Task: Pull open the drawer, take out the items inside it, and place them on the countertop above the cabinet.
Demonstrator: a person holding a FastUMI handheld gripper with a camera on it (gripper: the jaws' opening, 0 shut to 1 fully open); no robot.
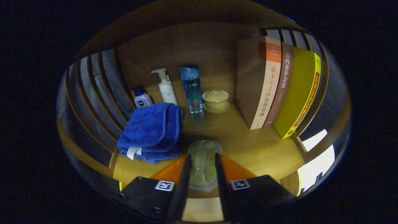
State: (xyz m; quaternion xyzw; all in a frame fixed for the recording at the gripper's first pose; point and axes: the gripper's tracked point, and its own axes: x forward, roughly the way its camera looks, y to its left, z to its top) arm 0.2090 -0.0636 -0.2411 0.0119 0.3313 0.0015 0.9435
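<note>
- My gripper (202, 168) was closed on a pale green translucent object (203, 161), both fingers pressing its sides; what the object was I could not tell, perhaps a small jar or lidded cup seen from above.
- The object sat between my fingers just over the wooden countertop (258, 149), and I could not tell whether it was touching the wood or a little clear of it.
- Its long axis ran along the line of my fingers, its rounded far end pointing away from me toward the back of the shelf; whether it stood upright or lay tilted I could not say.
- As I judged it, this was the placing step: an item from the drawer was being set down on the countertop.
- The next move, by my reckoning, called for lowering it onto bare wood, parting the fingers and backing out without nudging the folded blue towel (152, 130) just ahead to the left.
- Beyond the towel stood a small blue-capped bottle (142, 98), a white pump bottle (166, 88), a tall blue glass bottle (191, 88) and a lidded yellow cup on a saucer (215, 100).
- To the right, three books (273, 87) stood upright against the slatted side.
</note>
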